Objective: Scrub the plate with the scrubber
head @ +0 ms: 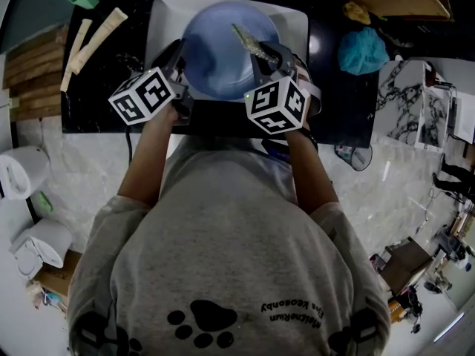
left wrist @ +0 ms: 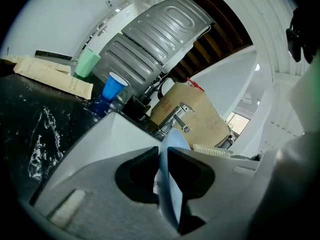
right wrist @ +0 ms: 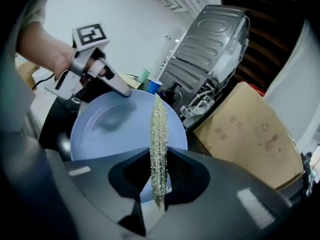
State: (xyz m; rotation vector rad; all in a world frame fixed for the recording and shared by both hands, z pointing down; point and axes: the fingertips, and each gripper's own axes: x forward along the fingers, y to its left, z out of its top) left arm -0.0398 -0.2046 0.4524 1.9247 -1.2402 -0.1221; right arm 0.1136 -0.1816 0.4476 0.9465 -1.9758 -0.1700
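A pale blue plate [head: 219, 54] is held tilted over the white sink [head: 163, 21]. My left gripper [head: 180, 73] is shut on its left rim; in the left gripper view the plate's edge [left wrist: 170, 184] runs between the jaws. My right gripper [head: 269, 54] is shut on a flat, glittery yellow-green scrubber [head: 249, 41], which lies over the plate's upper right part. In the right gripper view the scrubber [right wrist: 158, 144] stands on edge in front of the plate [right wrist: 110, 129], with the left gripper [right wrist: 122, 91] on the plate's far rim.
The sink sits in a black counter [head: 104, 95]. On it are a blue cup [left wrist: 114, 88], a green cup [left wrist: 88, 64] and paper packets [head: 95, 39] at the left, a teal cloth [head: 362, 50] at the right. A tap [left wrist: 181, 115] and a cardboard box [left wrist: 192, 111] stand behind the sink.
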